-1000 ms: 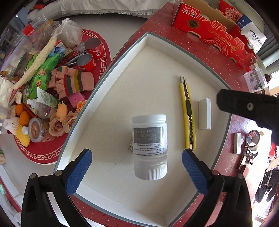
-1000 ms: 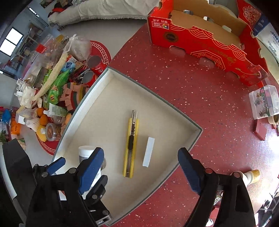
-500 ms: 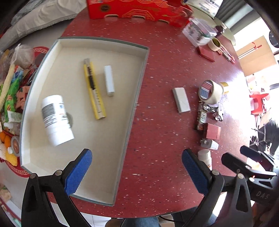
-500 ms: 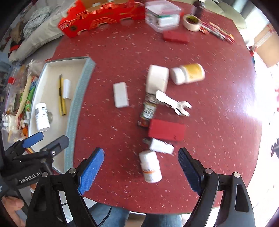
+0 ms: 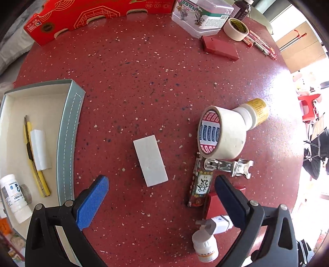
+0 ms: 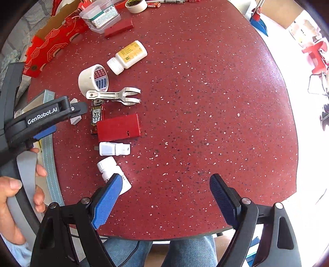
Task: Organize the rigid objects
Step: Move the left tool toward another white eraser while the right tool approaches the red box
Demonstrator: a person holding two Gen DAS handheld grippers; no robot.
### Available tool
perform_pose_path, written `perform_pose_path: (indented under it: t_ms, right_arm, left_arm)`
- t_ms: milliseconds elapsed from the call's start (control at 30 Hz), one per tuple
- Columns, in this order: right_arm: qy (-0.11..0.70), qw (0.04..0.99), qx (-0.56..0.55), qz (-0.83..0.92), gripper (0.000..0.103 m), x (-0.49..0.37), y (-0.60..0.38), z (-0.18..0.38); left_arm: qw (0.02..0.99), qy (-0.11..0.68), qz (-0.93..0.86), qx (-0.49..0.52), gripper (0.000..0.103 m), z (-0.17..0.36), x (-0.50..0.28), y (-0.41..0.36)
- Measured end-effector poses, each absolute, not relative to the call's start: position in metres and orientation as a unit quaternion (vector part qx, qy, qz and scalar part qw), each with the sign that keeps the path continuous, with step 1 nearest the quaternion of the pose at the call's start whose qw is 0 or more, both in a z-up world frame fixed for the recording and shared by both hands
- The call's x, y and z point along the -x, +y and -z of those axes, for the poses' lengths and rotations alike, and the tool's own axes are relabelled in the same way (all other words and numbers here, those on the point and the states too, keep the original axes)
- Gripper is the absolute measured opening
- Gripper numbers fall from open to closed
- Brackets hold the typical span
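My left gripper [image 5: 161, 197] is open and empty above the red table, just short of a white block [image 5: 150, 157]. The grey tray [image 5: 68, 131] at the left holds a yellow utility knife [image 5: 34, 162], a white block [image 5: 40, 150] and a white bottle [image 5: 13, 197]. My right gripper [image 6: 164, 200] is open and empty, its left finger over a small white bottle [image 6: 112, 170]. A tape roll [image 6: 92, 80], metal clip [image 6: 115, 96], red box [image 6: 118, 127], white adapter [image 6: 114, 149] and yellow-label bottle [image 6: 128, 56] lie on the table.
A red cardboard box [image 5: 86, 16], a clear plastic box [image 5: 202, 17], a flat red case [image 5: 220, 48], a masking tape roll [image 5: 236, 28] and pens [image 5: 260, 46] stand along the far edge. The left gripper body [image 6: 43, 117] shows in the right wrist view.
Both grippers have swung away from the tray to the right, over the loose objects on the table. Both stay open and empty.
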State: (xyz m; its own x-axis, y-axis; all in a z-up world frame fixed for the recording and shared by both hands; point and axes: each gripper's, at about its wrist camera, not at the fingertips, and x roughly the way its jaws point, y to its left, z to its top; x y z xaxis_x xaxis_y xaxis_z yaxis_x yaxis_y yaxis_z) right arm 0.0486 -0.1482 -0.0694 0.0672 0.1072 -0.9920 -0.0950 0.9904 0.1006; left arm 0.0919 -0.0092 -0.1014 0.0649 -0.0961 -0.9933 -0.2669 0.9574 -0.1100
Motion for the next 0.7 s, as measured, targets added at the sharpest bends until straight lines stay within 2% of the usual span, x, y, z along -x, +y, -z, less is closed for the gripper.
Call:
perform_pose_path:
  t_ms: [233, 500, 567, 700]
  right_arm:
    - [0.673, 0.730, -0.009, -0.119, 0.088, -0.083, -0.110, 0.087]
    - [0.677, 0.716, 0.045, -0.162, 0.088, -0.100, -0.062, 0.116]
    - [0.675, 0.720, 0.074, -0.143, 0.088, -0.103, -0.062, 0.121]
    - [0.681, 0.726, 0.042, -0.084, 0.088, -0.114, -0.104, 0.125]
  left_arm:
    - [0.704, 0.694, -0.088, 0.122, 0.103, 0.124, -0.098, 0.006]
    - [0.712, 0.689, -0.094, 0.097, 0.103, 0.128, -0.100, 0.003]
    - [0.713, 0.688, -0.094, 0.096, 0.103, 0.127, -0.097, 0.004]
    - [0.714, 0.688, -0.093, 0.096, 0.103, 0.127, -0.096, 0.003]
